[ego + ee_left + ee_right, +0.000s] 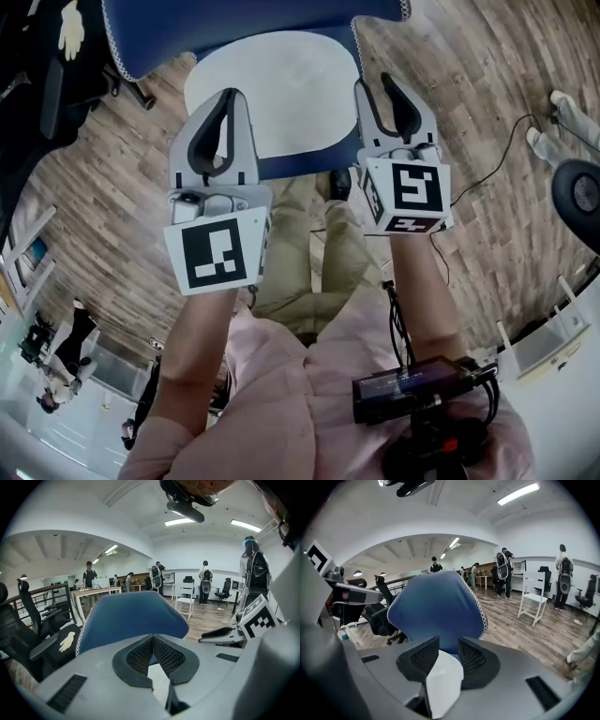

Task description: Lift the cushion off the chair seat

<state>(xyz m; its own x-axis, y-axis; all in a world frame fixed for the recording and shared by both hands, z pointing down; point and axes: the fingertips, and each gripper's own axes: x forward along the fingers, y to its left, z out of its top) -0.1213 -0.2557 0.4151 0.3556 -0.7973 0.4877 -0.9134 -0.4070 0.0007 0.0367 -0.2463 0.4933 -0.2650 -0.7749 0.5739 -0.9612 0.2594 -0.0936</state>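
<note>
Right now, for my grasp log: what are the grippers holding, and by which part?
The white oval cushion, by its near edge: right gripper clearly clamps it; left gripper seems to.

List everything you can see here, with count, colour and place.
cushion: one, white, over the chair seat, between both grippers.
chair: one, blue with white-trimmed back, ahead of the person.
office chair: at least one, black, far left.
glove: one, pale, on that office chair.
white chair: one, background right.
wood floor: brown, all around.
people: several, background.
device: one, black, at the person's waist.
left gripper: grey, shut on the cushion.
right gripper: grey, shut on the cushion.
</note>
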